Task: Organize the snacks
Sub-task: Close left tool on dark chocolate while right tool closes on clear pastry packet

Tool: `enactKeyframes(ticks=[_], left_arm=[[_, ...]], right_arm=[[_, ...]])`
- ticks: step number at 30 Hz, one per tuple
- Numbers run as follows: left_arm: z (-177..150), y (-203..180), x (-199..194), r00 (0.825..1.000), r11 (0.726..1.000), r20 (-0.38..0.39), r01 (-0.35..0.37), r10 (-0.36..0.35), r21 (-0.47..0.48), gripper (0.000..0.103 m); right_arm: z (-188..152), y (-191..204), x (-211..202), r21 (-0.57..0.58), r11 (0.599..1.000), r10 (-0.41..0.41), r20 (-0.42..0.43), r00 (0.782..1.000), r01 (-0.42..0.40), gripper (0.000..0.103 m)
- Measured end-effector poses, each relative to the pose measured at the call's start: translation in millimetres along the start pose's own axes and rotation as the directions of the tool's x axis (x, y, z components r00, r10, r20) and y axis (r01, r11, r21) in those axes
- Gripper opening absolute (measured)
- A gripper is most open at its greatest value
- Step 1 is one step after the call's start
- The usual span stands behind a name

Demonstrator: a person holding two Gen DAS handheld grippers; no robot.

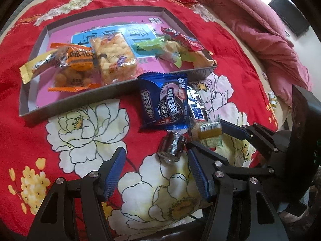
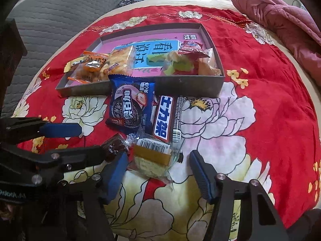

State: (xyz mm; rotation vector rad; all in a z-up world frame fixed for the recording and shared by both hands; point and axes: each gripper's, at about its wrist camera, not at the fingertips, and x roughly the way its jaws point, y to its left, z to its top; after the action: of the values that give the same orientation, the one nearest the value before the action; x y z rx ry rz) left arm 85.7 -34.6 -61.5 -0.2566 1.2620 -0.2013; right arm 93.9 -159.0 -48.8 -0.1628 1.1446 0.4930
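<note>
A shallow grey box (image 1: 70,102) (image 2: 188,86) with a pink floor holds several wrapped snacks. In front of it on the red floral cloth lie a blue cookie packet (image 1: 164,102) (image 2: 130,104), a chocolate bar (image 1: 195,104) (image 2: 163,116), a dark wrapped candy (image 1: 171,147) (image 2: 113,146) and a clear-wrapped cake (image 1: 208,134) (image 2: 154,158). My left gripper (image 1: 155,152) is open around the dark candy, which sits near its right finger. My right gripper (image 2: 158,154) straddles the cake. Its left pad is at the wrapper's edge, its right pad stands apart from it.
A crumpled pink quilt (image 1: 250,20) (image 2: 280,16) lies at the back right of the bed. Grey quilted fabric (image 2: 60,20) borders the cloth on the left. The two grippers are side by side, close together. A small yellow packet (image 1: 272,100) lies at the far right edge.
</note>
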Motion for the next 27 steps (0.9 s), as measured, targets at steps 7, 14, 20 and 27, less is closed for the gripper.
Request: enactKeyframes(ticks=[7,14,20,27], left_arm=[[3.1,-1.6,7.2,0.999,0.999,-0.015,0.033,-0.034,-0.015,0.066],[5.7,-1.1,14.2,0.998,0.998,-0.02,0.063,-0.064,-0.03,0.066],[7.3,-0.2,20.6,0.995,0.994,-0.026,0.095,-0.096,-0.05,0.066],[7.4,3.6,26.3,0.994,0.993,-0.036,0.097,-0.099,-0.064,0.051]], right_arm=[[0.9,-3.2,-0.2,0.007,1.0,0.014,0.005,1.0,-0.014,0.047],[0.7,-11.3,-2.3,0.042,0.999,0.03,0.0,1.0,-0.03,0.044],[-1.0,-16.6,-5.9,0.059,0.998,0.032,-0.001,0.999,-0.032,0.043],[-1.2,-30.8,-8.5,0.125,0.991,0.041,0.0,0.999,-0.041,0.043]])
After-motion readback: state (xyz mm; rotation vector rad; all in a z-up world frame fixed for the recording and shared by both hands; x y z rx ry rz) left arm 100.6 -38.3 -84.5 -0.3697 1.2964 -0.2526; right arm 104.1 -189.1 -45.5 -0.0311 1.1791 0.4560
